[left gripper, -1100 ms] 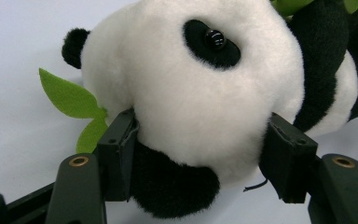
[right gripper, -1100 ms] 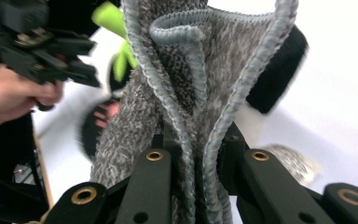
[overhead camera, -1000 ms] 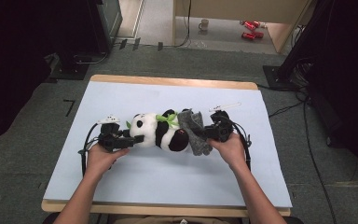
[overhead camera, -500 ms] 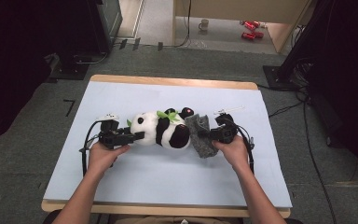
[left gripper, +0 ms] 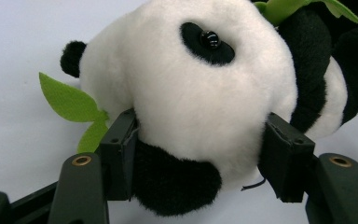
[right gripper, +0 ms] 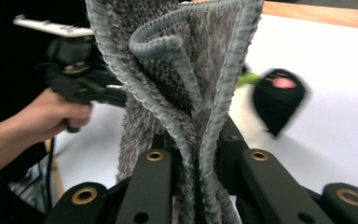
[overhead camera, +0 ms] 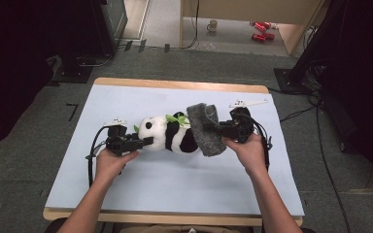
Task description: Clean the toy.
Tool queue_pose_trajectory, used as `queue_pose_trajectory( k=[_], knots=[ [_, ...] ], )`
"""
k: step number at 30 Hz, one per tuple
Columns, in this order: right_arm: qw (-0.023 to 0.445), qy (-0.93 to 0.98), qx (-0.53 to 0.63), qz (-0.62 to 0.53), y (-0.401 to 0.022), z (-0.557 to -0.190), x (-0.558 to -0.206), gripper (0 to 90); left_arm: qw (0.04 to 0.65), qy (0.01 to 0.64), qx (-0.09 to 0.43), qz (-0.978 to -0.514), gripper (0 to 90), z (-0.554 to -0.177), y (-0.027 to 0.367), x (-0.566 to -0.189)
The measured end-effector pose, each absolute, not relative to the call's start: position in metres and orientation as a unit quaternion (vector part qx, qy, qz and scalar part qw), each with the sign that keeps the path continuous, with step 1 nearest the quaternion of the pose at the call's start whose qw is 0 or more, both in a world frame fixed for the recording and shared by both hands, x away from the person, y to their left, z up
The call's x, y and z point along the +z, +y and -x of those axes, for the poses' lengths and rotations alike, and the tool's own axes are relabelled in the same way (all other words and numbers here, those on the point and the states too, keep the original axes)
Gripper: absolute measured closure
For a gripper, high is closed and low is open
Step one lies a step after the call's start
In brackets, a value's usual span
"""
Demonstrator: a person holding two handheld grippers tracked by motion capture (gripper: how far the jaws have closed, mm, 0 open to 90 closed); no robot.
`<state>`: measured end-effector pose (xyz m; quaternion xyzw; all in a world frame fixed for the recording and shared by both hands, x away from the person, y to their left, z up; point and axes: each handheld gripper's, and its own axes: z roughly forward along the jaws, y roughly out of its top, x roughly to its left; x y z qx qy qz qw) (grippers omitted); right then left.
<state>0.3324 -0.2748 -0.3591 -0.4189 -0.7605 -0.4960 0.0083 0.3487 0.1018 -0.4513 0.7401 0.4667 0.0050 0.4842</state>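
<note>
Dressing or wrapping looks like the step in hand: one toy held steady while a cloth is brought over it. At the left, the left gripper [overhead camera: 145,141] has its jaws clamped on the head of the panda [overhead camera: 167,135], one pad pressed into the white fur on either side, as the left gripper view shows [left gripper: 193,149]. The panda lies on its side near the middle of the table [overhead camera: 175,194], head toward the left, green felt leaves [overhead camera: 177,118] at its neck. Further right, the grey cloth [overhead camera: 205,128] stands lifted over the panda's lower body, and the right gripper [overhead camera: 219,128] has its jaws pinched tight on a gathered fold of it, seen close in the right gripper view [right gripper: 193,144].

The next move, I judge, calls for drawing the cloth leftward over the body while the left grip keeps the head from sliding or rolling.

Count: one panda, one cloth, two grippers, one table.
</note>
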Motion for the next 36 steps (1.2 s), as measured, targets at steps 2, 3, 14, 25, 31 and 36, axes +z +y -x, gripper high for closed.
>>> queue_pose_trajectory(
  k=[2,3,14,25,31,36],
  knots=[
    [0.012,-0.767,-0.496,0.407,-0.267,-0.329,-0.356,80.1,0.483,0.465,0.005,-0.742,37.8,-0.348,0.100,-0.451],
    [0.016,-0.770,-0.495,0.401,-0.261,-0.327,-0.354,80.1,0.484,0.466,0.006,-0.741,37.8,-0.347,0.100,-0.451],
    [0.007,-0.804,-0.452,0.387,-0.234,-0.325,-0.373,80.1,0.492,0.431,0.033,-0.756,27.9,-0.345,0.102,-0.451],
    [-0.010,-0.796,-0.458,0.395,-0.242,-0.336,-0.373,80.1,0.515,0.392,0.074,-0.759,18.7,-0.349,0.129,-0.451],
    [-0.015,-0.792,-0.457,0.404,-0.249,-0.347,-0.369,80.1,0.511,0.349,0.074,-0.782,18.7,-0.355,0.122,-0.453],
    [-0.016,-0.790,-0.460,0.406,-0.249,-0.352,-0.370,80.1,0.520,0.336,0.069,-0.782,16.0,-0.363,0.118,-0.456]
  ],
)
